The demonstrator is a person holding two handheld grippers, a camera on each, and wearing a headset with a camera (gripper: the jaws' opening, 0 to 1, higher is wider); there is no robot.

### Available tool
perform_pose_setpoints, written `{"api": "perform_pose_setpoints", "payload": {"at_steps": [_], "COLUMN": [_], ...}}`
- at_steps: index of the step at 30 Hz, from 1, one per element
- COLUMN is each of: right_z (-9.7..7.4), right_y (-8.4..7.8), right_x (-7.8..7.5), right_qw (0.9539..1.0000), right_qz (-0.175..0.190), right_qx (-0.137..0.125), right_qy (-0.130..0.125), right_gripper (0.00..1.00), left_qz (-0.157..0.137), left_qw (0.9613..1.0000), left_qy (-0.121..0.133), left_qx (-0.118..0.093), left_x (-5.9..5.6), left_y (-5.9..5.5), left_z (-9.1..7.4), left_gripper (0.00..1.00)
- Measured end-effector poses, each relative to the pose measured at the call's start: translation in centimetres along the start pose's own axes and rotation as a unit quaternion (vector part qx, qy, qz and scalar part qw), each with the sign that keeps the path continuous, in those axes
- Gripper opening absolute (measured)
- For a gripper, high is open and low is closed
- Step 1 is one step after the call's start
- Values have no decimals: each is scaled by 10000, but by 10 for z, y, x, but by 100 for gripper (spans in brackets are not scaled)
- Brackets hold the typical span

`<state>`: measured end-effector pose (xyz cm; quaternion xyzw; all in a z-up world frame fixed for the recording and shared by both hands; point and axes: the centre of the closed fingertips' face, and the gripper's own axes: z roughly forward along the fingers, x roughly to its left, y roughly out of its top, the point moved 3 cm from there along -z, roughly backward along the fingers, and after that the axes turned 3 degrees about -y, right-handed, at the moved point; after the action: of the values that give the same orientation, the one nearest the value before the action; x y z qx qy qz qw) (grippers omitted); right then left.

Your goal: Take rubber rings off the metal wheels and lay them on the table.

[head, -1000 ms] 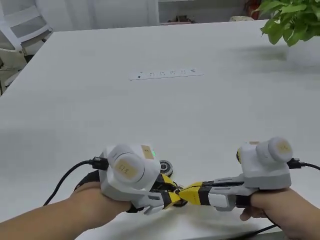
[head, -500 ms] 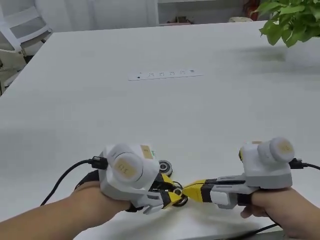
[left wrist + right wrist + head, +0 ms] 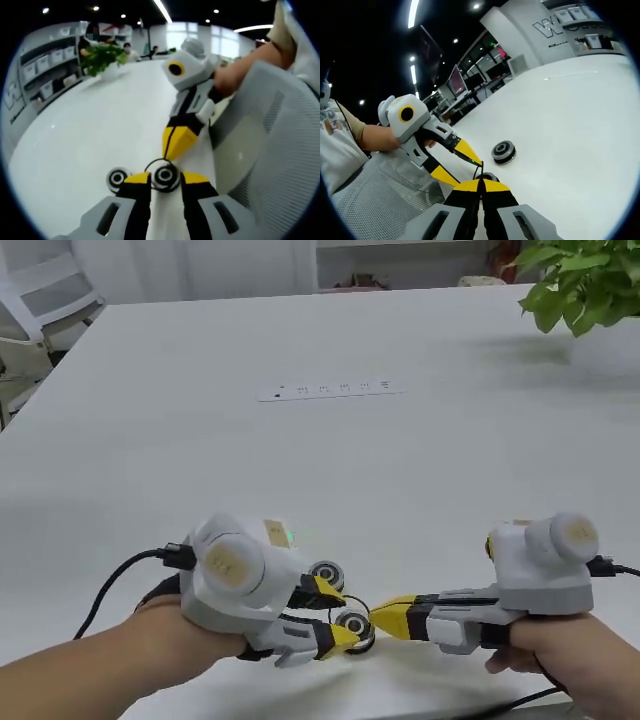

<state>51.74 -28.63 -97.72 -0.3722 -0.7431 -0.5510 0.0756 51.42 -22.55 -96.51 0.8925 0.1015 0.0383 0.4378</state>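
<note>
Nearest the person, the left gripper [image 3: 336,613] has its jaws set narrow around a metal wheel [image 3: 353,625], with one yellow tip on each side of it. It sits low by the near edge of the white table [image 3: 200,460]. The right gripper [image 3: 379,615] meets the wheel from its right. Its jaws are pressed together on a thin black rubber ring [image 3: 160,159] (a fine loop, clearest in the left gripper view). The ring stands off the top of the wheel's rim while circling it. Just beyond the clamped wheel and slightly to its left, a second wheel [image 3: 326,573] lies flat on the table, apart from both tools. Well beyond the clamped wheel a white power strip [image 3: 331,390] lies across the tabletop. Farther still and off to the wheel's right is a leafy green plant [image 3: 580,280].
</note>
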Motion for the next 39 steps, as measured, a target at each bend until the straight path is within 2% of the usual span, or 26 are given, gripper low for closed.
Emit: {"api": "perform_pose_setpoints", "payload": {"at_steps": [6,16,24,30,39], "right_z": [0,3,10,19,41], "right_y": [5,18,28,32,28], "right_x": [4,9,13,19,26], "right_qw": [10000,9997,9990,9981,9928], "right_qz": [-23,-127,-287,-399,-750], "right_qx": [-8,17,131,245,715], "right_qy": [80,204,313,402,600], "right_gripper": [0,0,0,0,0], "left_qz": [-136,-428,-501,-587,-673], "left_qw": [9997,9974,9964,9955,9939], "left_qy": [6,172,334,435,568], "left_qx": [-188,-545,-598,-599,-670], "left_x": [0,6,8,9,10], "left_y": [5,10,1,-6,-8], "left_z": [-15,-49,-71,-82,-97], "left_gripper": [32,41,48,53,57]}}
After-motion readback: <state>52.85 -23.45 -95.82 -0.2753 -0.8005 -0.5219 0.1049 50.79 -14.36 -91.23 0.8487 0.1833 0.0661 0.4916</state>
